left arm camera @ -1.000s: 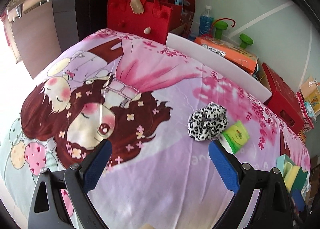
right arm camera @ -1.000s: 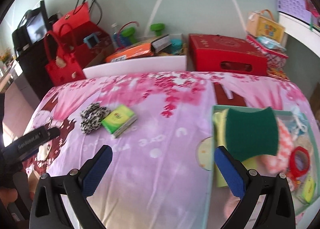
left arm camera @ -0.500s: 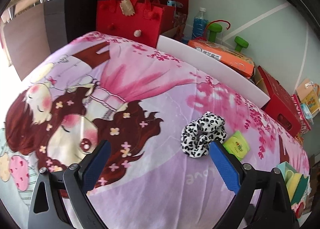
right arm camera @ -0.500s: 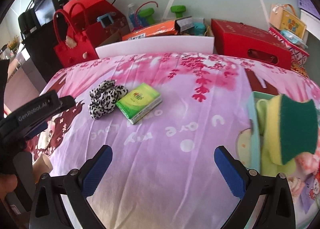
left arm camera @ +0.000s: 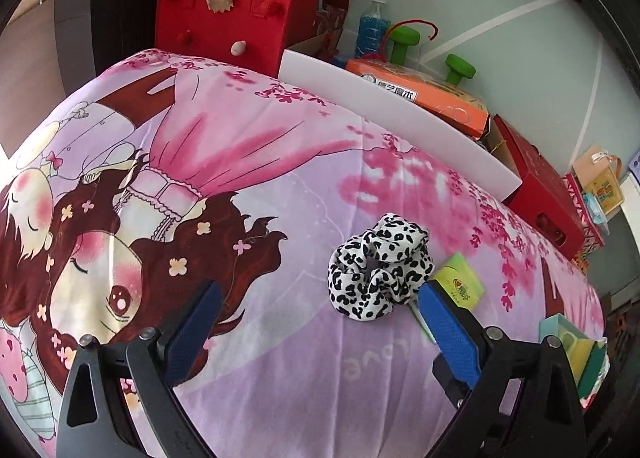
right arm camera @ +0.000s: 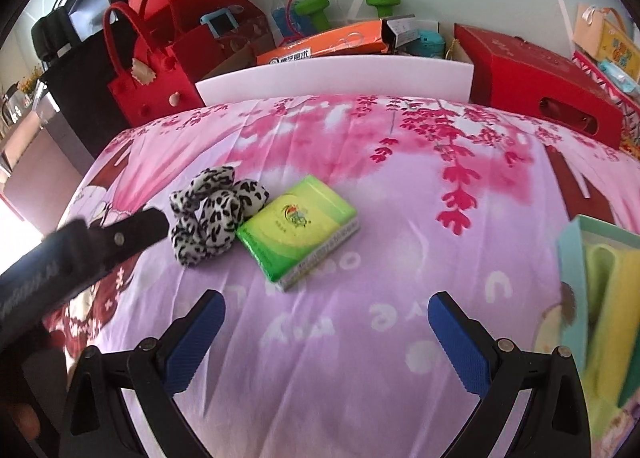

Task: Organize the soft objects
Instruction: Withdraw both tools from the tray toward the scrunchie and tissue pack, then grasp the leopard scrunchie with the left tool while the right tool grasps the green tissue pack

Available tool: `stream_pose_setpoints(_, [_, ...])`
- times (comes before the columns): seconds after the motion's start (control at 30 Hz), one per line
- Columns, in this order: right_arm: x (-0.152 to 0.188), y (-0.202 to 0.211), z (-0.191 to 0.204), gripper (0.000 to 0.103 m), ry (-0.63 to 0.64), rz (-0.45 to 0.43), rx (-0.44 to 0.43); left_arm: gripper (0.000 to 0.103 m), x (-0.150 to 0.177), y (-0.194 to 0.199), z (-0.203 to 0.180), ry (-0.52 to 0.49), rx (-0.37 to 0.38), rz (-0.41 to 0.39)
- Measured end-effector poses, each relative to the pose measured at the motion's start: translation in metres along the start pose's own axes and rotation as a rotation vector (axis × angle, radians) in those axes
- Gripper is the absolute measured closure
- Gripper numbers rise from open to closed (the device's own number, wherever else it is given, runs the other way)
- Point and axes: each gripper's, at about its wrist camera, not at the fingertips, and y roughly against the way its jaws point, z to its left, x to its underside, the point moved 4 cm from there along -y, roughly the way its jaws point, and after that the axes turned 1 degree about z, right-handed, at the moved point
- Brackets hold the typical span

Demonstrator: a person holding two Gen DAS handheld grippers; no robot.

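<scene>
A black-and-white spotted scrunchie (left arm camera: 380, 266) lies on the pink cartoon blanket (left arm camera: 248, 146), touching a green tissue pack (left arm camera: 460, 286). My left gripper (left arm camera: 316, 322) is open and empty, just short of the scrunchie, its right finger beside the pack. In the right wrist view the scrunchie (right arm camera: 212, 210) and tissue pack (right arm camera: 300, 226) lie ahead of my open, empty right gripper (right arm camera: 324, 330). The left gripper's finger (right arm camera: 120, 234) reaches in from the left. A teal box (right arm camera: 572, 258) at the right edge holds a yellow sponge (right arm camera: 616, 318).
A white board (right arm camera: 332, 74) stands along the blanket's far edge. Behind it are a red felt bag (left arm camera: 224, 14), an orange box (left arm camera: 420, 90), green dumbbells (right arm camera: 316, 6), a bottle (left arm camera: 374, 24) and a red carton (right arm camera: 536, 74).
Both grippers have moved closer to the scrunchie and tissue pack. The right gripper swung left, so the teal box slid to the right edge. The left gripper now nearly reaches the scrunchie.
</scene>
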Motion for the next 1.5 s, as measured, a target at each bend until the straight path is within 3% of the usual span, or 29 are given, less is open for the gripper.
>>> stream_pose_setpoints(0.37, [-0.012,-0.020,0.010,0.009,-0.012,-0.016,-0.010,0.006,-0.003,-0.009,-0.011,-0.024,0.059,-0.007])
stream_pose_setpoints(0.43, [-0.014,-0.022,0.011,0.010,-0.013,-0.019,-0.011,0.026,-0.003,-0.013,-0.012,-0.015,0.078,0.001])
stream_pose_setpoints(0.6, [-0.017,-0.025,0.015,0.010,0.000,-0.031,-0.008,0.036,-0.001,-0.020,-0.010,0.000,0.101,0.023])
stream_pose_setpoints(0.67, [-0.019,-0.028,0.018,0.011,0.007,-0.033,-0.007,0.048,-0.001,-0.022,-0.010,0.009,0.118,0.030])
stream_pose_setpoints(0.8, [-0.020,-0.032,0.019,0.017,0.025,-0.035,0.015,0.081,0.000,-0.026,-0.007,0.041,0.157,0.054])
stream_pose_setpoints(0.83, [-0.020,-0.032,0.019,0.018,0.025,-0.038,0.017,0.084,0.000,-0.026,-0.005,0.056,0.166,0.058])
stream_pose_setpoints(1.0, [-0.023,-0.031,0.017,0.038,0.014,-0.043,0.014,0.088,-0.002,-0.022,-0.001,0.067,0.153,0.047])
stream_pose_setpoints(1.5, [-0.016,-0.023,0.002,0.065,-0.049,-0.061,-0.013,0.091,-0.001,-0.016,0.001,0.065,0.141,0.052])
